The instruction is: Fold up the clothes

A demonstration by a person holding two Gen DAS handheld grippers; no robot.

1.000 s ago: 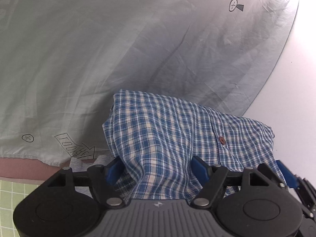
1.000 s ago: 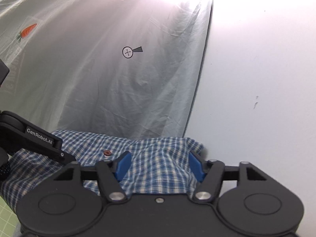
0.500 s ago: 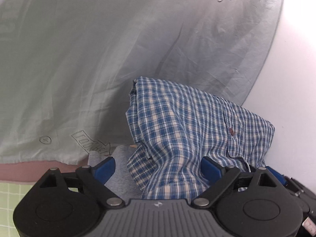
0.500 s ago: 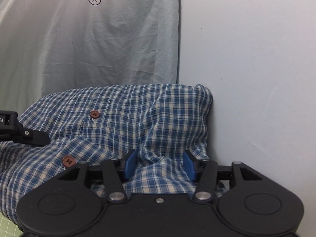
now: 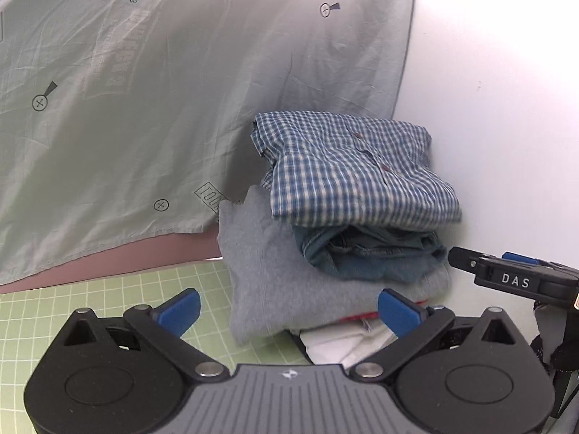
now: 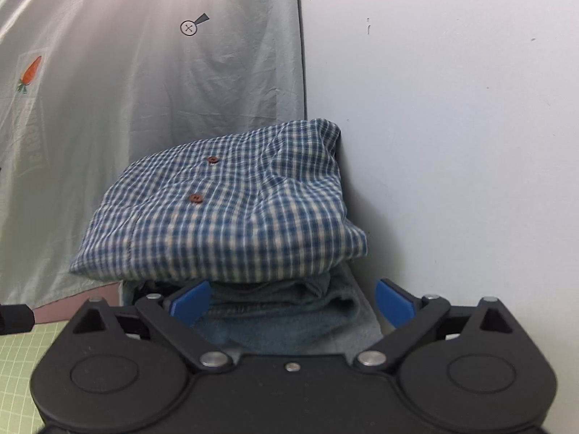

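Observation:
A folded blue-and-white checked shirt (image 5: 354,173) lies on top of a pile of folded clothes against the wall; it also shows in the right wrist view (image 6: 224,213). Under it are folded blue jeans (image 5: 369,253) and a grey garment (image 5: 267,275), with red and white pieces at the bottom. My left gripper (image 5: 289,311) is open and empty, a little in front of the pile. My right gripper (image 6: 291,300) is open and empty, close to the jeans (image 6: 275,314). The right gripper's body shows at the right edge of the left wrist view (image 5: 514,278).
A pale green printed sheet (image 5: 144,108) hangs behind the pile. A white wall (image 6: 452,144) stands right beside the pile. A green grid mat (image 5: 108,303) covers the table in front.
Both grippers have let go of the checked shirt, opened wide and pulled back from the pile. The shirt now rests on top of the jeans.

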